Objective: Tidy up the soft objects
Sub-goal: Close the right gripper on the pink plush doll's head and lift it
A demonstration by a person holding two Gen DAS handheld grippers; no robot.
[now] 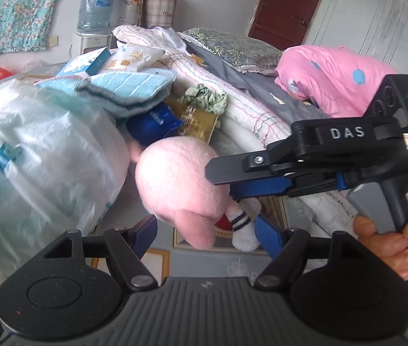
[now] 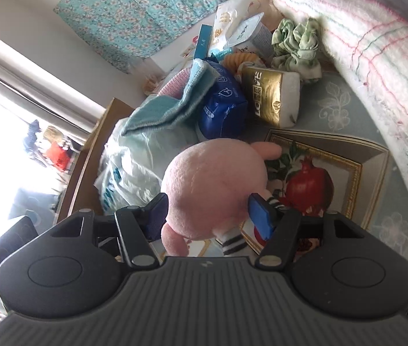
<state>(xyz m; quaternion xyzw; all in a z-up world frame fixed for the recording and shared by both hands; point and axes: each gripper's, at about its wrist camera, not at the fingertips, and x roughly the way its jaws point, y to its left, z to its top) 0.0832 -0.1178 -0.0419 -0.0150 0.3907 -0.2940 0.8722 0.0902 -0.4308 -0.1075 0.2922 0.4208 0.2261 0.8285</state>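
while fuzzy, round pink plush (image 2: pixel 212 178) dents between right gripper (image 2: pixel 207 216).

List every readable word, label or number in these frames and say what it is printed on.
"DAS": raised letters on the black arm of the right tongs.
Large blue letters on the white plastic bag: blurred and cut off, unreadable.
Gold tissue pack: print sideways, unreadable.
White packet, orange characters: too small.
Blue pack and water jug label: blurred.

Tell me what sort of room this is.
Most likely a bedroom in a home: a pillow and a pink quilt lie piled on a bed, with a door behind.
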